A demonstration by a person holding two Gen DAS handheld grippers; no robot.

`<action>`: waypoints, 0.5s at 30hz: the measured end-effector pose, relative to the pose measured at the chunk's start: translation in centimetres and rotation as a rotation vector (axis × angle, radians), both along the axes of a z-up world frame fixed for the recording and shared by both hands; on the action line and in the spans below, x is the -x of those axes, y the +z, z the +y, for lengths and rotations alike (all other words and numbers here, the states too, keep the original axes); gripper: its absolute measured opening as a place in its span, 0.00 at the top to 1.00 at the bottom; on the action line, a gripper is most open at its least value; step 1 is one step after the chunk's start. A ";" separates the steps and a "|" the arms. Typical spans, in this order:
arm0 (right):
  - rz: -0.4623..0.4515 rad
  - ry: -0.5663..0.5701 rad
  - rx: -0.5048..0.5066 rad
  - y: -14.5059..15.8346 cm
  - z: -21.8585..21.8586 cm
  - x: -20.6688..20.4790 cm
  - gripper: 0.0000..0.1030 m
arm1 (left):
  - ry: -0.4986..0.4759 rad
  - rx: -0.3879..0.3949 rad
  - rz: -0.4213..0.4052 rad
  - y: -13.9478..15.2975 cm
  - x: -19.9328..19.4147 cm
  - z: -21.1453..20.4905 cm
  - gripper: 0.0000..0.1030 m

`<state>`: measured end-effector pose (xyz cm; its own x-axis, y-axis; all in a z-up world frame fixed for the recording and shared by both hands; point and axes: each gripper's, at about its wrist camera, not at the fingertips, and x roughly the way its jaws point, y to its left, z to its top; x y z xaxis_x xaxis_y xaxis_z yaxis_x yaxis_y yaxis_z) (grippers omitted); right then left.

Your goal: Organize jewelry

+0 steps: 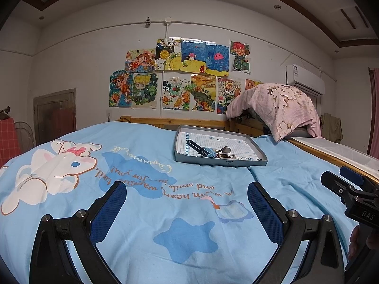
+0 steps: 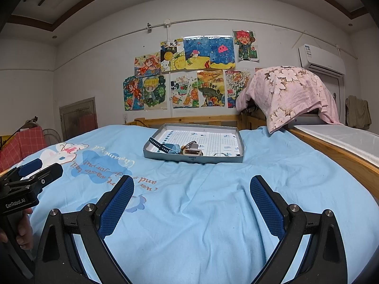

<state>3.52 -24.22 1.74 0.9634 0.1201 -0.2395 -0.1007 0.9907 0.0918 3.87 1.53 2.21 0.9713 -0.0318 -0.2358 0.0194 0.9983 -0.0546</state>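
A shallow grey tray (image 1: 258, 152) (image 2: 151, 152) with a grid-paper bottom lies on the light blue bedspread, far ahead of both grippers. In it are a blue watch with a dark perforated strap (image 1: 203, 151) (image 2: 165, 148), a beige square-faced watch (image 1: 226, 156) (image 2: 193, 152) and a small thin ring-like piece (image 2: 219, 154). My left gripper (image 1: 187, 189) hovers open over the sheet, nothing between its blue pads. My right gripper (image 2: 191, 183) is open too, likewise over bare sheet. Each gripper shows at the edge of the other's view.
A bedspread (image 1: 142, 177) with a white cartoon dog and lettering covers the bed. A wooden bed rail (image 2: 343, 158) runs along the right. A pink floral pillow (image 2: 291, 92) sits on the headboard at the back right. Drawings (image 1: 180, 75) hang on the wall.
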 end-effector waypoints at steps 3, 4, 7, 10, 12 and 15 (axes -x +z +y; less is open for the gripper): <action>0.000 0.000 0.000 0.0 0.0 0.0 0.06 | 0.000 -0.001 0.000 0.0 0.0 0.0 0.00; 0.000 0.000 0.000 0.0 0.0 0.0 0.06 | 0.000 0.000 0.000 0.0 0.0 0.0 0.00; 0.002 0.000 -0.001 -0.1 0.0 -0.1 0.06 | 0.000 -0.001 0.000 0.0 0.0 0.0 0.00; 0.003 0.000 0.000 -0.2 -0.1 -0.1 0.06 | 0.000 -0.001 0.000 0.0 0.0 0.0 0.00; 0.003 0.001 -0.001 -0.2 -0.1 -0.1 0.06 | 0.000 -0.001 -0.001 0.0 0.0 -0.1 0.00; 0.002 0.001 0.000 -0.2 -0.1 -0.1 0.06 | 0.000 -0.003 -0.002 0.0 0.0 0.0 0.00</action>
<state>3.60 -24.32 1.57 0.9628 0.1208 -0.2416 -0.1012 0.9906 0.0921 3.85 1.51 2.22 0.9717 -0.0314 -0.2341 0.0199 0.9985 -0.0514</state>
